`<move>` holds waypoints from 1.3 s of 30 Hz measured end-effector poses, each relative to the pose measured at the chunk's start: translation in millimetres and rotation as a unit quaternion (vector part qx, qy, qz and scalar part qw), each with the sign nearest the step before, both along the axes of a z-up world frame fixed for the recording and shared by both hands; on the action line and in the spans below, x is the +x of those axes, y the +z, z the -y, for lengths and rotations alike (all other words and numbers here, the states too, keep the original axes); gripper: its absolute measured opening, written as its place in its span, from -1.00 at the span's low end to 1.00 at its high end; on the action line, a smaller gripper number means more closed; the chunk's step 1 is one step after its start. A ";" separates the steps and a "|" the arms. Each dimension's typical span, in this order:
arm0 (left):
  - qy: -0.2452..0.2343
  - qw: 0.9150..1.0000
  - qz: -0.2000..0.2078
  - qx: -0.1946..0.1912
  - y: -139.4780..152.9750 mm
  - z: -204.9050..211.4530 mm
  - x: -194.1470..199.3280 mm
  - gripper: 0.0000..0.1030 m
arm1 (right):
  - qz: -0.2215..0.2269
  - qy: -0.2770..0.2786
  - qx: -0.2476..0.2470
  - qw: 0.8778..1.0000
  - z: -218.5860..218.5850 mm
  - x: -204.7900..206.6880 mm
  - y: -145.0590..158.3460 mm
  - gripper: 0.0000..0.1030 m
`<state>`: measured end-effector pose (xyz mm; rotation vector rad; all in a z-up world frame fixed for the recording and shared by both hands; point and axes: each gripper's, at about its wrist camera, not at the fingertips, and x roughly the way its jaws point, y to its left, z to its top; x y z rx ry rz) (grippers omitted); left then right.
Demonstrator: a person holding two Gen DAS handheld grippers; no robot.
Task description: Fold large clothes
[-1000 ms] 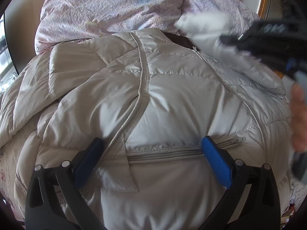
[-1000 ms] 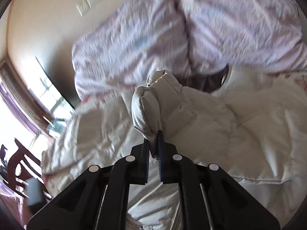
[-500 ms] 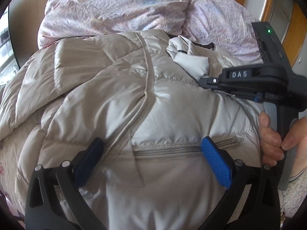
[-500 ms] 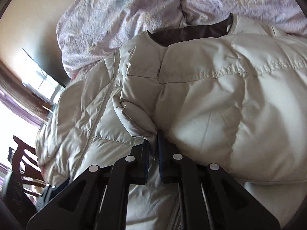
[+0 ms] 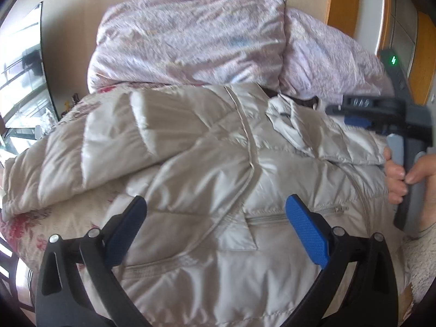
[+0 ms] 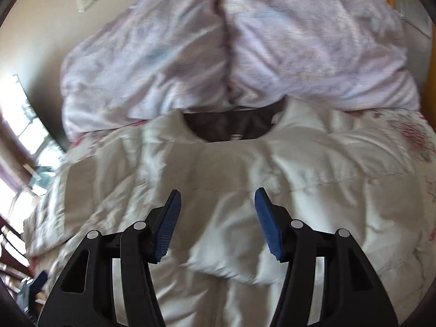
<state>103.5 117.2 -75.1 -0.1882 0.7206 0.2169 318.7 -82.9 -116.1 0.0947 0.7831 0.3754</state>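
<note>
The pale puffer jacket [image 5: 218, 163] lies spread on the bed [image 5: 30, 231], collar toward the pillows [image 5: 190, 41]. The left gripper [image 5: 215, 215] tilts downward above its pocket, fingers wide apart and empty. The right gripper [image 6: 216, 218], gripped by a hand [image 5: 400, 174], angles down over the chest, fingers opening, nothing between them.

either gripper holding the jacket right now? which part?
Neither. The right gripper is opening, its pads clear of the jacket. The left gripper is open above it.
</note>
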 end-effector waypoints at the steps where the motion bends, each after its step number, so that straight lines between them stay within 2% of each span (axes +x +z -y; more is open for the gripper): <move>1: 0.006 1.000 0.004 0.000 3.0 -3.6 -2.5 0.96 | 0.001 -0.018 -0.018 1.000 -2.3 5.7 -4.9 0.15; 3: 0.021 1.000 0.009 0.000 7.3 -13.0 -7.0 0.96 | -0.006 -0.032 -0.050 0.998 -14.1 14.5 -16.5 0.16; 5: 0.041 0.999 0.010 -0.004 8.2 -25.9 -12.8 0.96 | -0.037 -0.035 -0.118 0.992 -39.5 29.5 -45.9 0.22; 8: 0.079 0.997 -0.004 -0.022 4.7 -51.0 -22.9 0.96 | 0.021 -0.048 -0.175 0.983 -55.9 22.1 -52.6 0.23; 10: 0.107 0.993 -0.016 -0.047 -0.6 -71.8 -29.7 0.96 | 0.022 -0.047 -0.174 0.983 -56.0 22.2 -50.6 0.24; 13: 0.140 0.986 -0.028 -0.084 -8.9 -97.3 -41.0 0.96 | 0.014 -0.044 -0.140 0.989 -45.7 26.2 -48.8 0.25; 16: 0.179 0.976 -0.037 -0.120 -18.3 -123.5 -54.5 0.96 | 0.009 -0.041 -0.117 0.992 -37.1 29.1 -47.8 0.27; 19: 0.216 0.961 -0.033 -0.167 -25.5 -151.3 -69.0 0.93 | 0.007 -0.039 -0.108 0.993 -39.3 25.6 -48.0 0.28; 21: 0.238 0.948 -0.019 -0.212 -30.4 -172.2 -79.3 0.86 | 0.006 -0.038 -0.102 0.994 -37.8 26.7 -47.8 0.28; 24: 0.274 0.923 -0.001 -0.272 -40.0 -201.6 -92.2 0.71 | 0.005 -0.037 -0.093 0.995 -36.3 27.8 -48.2 0.30; 29: 0.311 0.895 0.031 -0.318 -41.6 -233.7 -103.8 0.51 | 0.003 -0.037 -0.086 0.996 -36.0 25.7 -48.5 0.31; 31: 0.324 0.887 0.035 -0.328 -42.5 -245.2 -104.9 0.33 | 0.003 -0.037 -0.084 0.996 -35.6 26.2 -48.3 0.31; 35: 0.345 0.880 0.030 -0.325 -43.8 -260.6 -107.9 -0.08 | 0.002 -0.036 -0.079 0.996 -34.9 26.7 -48.6 0.32; 39: 0.355 0.881 0.012 -0.312 -46.1 -272.8 -104.1 -0.54 | 0.002 -0.037 -0.077 0.996 -34.6 26.4 -48.6 0.33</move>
